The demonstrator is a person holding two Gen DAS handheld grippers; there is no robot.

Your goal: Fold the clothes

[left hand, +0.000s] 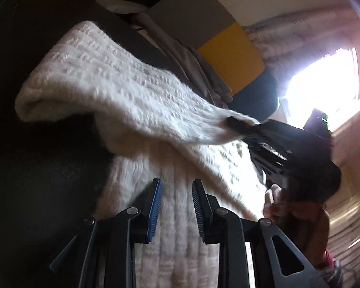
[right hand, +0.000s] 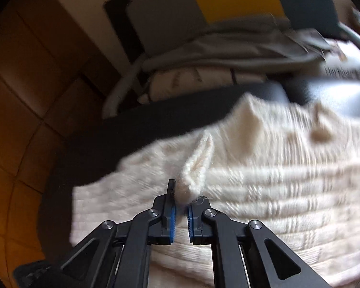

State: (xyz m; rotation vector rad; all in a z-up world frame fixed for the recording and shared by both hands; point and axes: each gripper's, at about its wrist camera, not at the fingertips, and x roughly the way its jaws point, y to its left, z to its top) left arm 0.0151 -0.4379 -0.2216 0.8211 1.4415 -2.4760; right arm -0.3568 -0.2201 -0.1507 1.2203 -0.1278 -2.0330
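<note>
My left gripper [left hand: 176,192] points up and forward, and its two blue-padded fingers [left hand: 155,210] stand apart with nothing between them. Right behind them hangs the white knitted sweater [left hand: 122,96]. It drops down past the fingers like a curtain, and I cannot tell if the pads touch it.

My right gripper [right hand: 180,204] points forward and a little down at the sweater [right hand: 264,180]. Its fingers are close together and pinch a small fold of the knit [right hand: 196,165] that sticks up between the tips (the fold looks like a little tent). The rest of the sweater spreads out wide to the right on a dark surface [right hand: 108,139]. This part of the picture is blurry.

From the left camera I can see my right gripper [left hand: 242,126] too. It comes in from the right, held up high, and it clamps the sweater's edge. The knit stretches from there over to the left, where it lies over something dark [left hand: 36,168]. Lower right is my hand [left hand: 276,206], blurry.

Farther back is a pile of grey cloth [right hand: 228,45], then a panel of grey, yellow and dark blue [left hand: 228,55]. Far off on the right is a very bright window [left hand: 324,81], and on the left a wooden floor [right hand: 24,96].
</note>
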